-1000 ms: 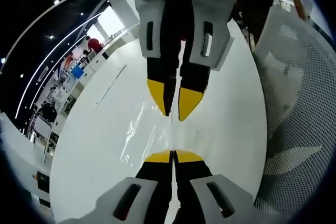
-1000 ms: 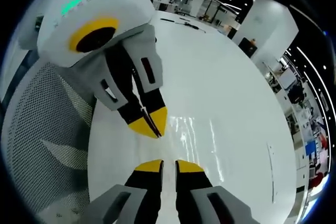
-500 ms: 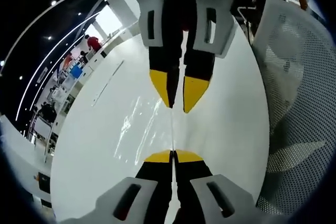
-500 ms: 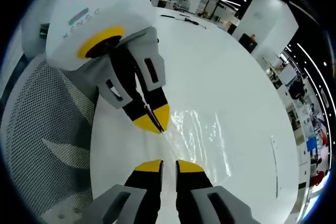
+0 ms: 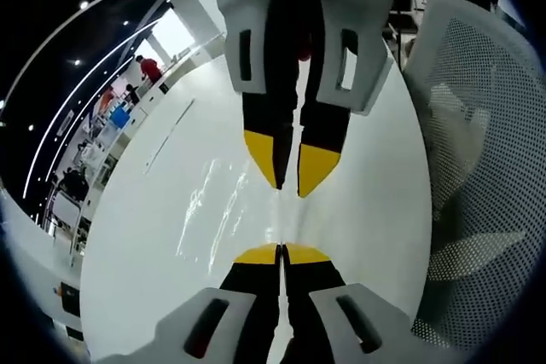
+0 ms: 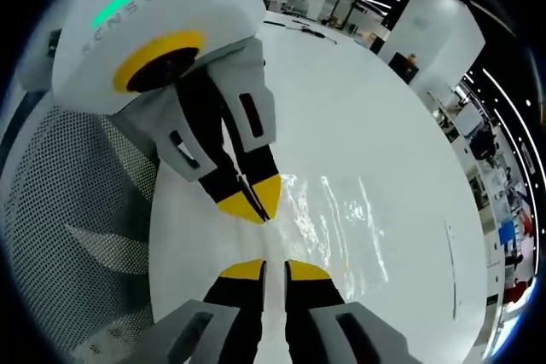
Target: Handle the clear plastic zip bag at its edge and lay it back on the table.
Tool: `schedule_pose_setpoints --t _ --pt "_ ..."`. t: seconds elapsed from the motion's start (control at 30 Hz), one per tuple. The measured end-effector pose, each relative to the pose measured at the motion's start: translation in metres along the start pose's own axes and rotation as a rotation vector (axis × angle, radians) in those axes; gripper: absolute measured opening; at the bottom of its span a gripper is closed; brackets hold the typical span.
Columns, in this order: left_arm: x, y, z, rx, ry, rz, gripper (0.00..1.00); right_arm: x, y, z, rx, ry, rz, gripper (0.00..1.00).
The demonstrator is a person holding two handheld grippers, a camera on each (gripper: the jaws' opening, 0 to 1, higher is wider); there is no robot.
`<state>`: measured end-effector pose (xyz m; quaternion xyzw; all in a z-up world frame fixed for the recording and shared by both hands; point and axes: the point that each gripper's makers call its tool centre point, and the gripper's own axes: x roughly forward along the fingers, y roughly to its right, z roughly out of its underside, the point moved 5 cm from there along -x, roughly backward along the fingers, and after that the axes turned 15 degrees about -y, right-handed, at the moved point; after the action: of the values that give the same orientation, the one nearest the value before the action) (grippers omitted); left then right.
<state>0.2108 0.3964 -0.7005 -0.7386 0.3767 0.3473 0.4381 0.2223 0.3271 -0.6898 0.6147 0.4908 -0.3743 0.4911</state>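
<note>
Both my grippers pinch one edge of the clear plastic zip bag [image 5: 223, 210]. Left gripper [image 5: 280, 253], seen in its own view: yellow-tipped jaws pressed together, the bag's thin edge running up out of the seam between them. Right gripper [image 6: 262, 269], in its own view: jaws nearly closed with a thin slit between them, the bag edge leading into that slit; I take it as gripping the film, though the contact itself is hard to make out.

Just beyond each pair of tips the other gripper faces it. In the left gripper view my right gripper [image 5: 288, 175] comes down from the top, tips close to my left ones, the bag edge stretched between. In the right gripper view my left gripper [image 6: 253, 202] enters from the upper left, tips closed.

Bag film spreads from the held edge out over the white table [image 5: 153, 236], glossy and wrinkled, catching light streaks. Whether it touches the tabletop, I cannot tell.

Beside the table edge, a white mesh chair [image 5: 478, 176]. Farther off, a dark hall with ceiling lights.
</note>
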Motion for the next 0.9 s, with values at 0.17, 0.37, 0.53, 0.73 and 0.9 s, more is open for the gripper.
schedule_pose_setpoints --t 0.17,0.37,0.53,0.73,0.9 --pt "-0.003 0.004 0.002 -0.006 -0.010 0.020 0.01 -0.002 -0.001 0.001 0.009 0.000 -0.001 0.04" --pt "-0.007 0.007 0.005 -0.028 -0.011 0.041 0.04 0.000 -0.007 0.005 0.030 -0.003 -0.018 0.04" --pt "-0.012 0.006 0.008 -0.068 0.003 0.046 0.06 0.001 -0.013 0.008 0.053 0.001 -0.029 0.04" --pt "-0.017 0.007 0.022 -0.190 0.023 0.085 0.09 -0.004 -0.021 0.015 0.092 0.027 -0.046 0.05" --pt "-0.025 -0.001 0.027 -0.301 0.051 0.072 0.11 -0.009 -0.022 0.019 0.114 0.070 -0.055 0.07"
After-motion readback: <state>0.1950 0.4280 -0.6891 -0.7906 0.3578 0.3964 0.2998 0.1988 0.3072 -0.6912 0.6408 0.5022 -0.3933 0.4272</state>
